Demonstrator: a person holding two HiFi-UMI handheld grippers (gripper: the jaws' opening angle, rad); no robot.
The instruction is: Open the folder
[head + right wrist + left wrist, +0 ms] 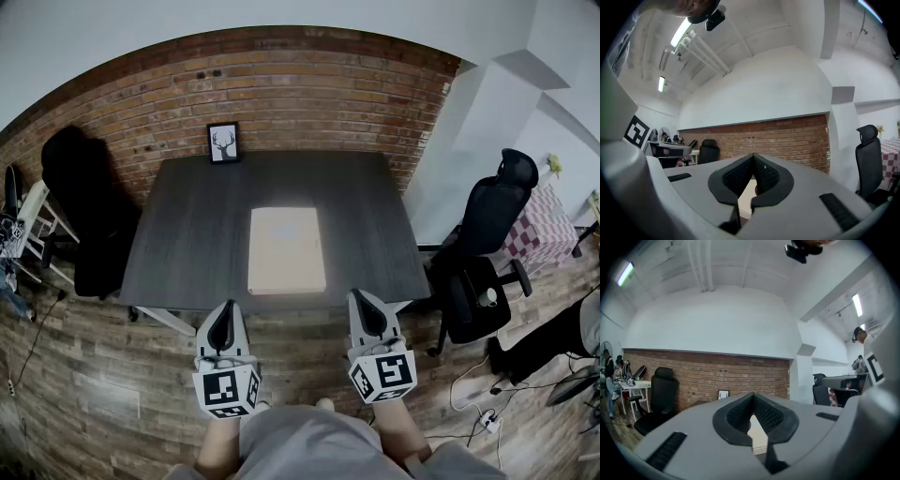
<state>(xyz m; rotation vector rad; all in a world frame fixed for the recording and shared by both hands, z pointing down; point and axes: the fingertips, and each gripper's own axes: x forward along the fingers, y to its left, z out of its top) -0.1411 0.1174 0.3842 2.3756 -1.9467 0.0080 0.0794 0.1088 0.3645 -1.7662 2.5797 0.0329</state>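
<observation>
A pale beige folder (287, 249) lies shut and flat on the dark table (187, 234), near its front edge. My left gripper (222, 322) is held level in front of the table, left of the folder, jaws shut and empty. My right gripper (364, 310) is held the same way to the folder's right, also shut and empty. In the left gripper view the tips of the left gripper (753, 396) meet, with a strip of the folder (759, 437) showing below them. In the right gripper view the right gripper (753, 158) is closed too, with the folder (746, 197) beneath.
A small framed deer picture (223, 142) stands at the table's back edge against the brick wall (300, 84). A black office chair (483, 253) stands right of the table, another dark chair (80, 206) left. A white rack (23, 230) is at far left.
</observation>
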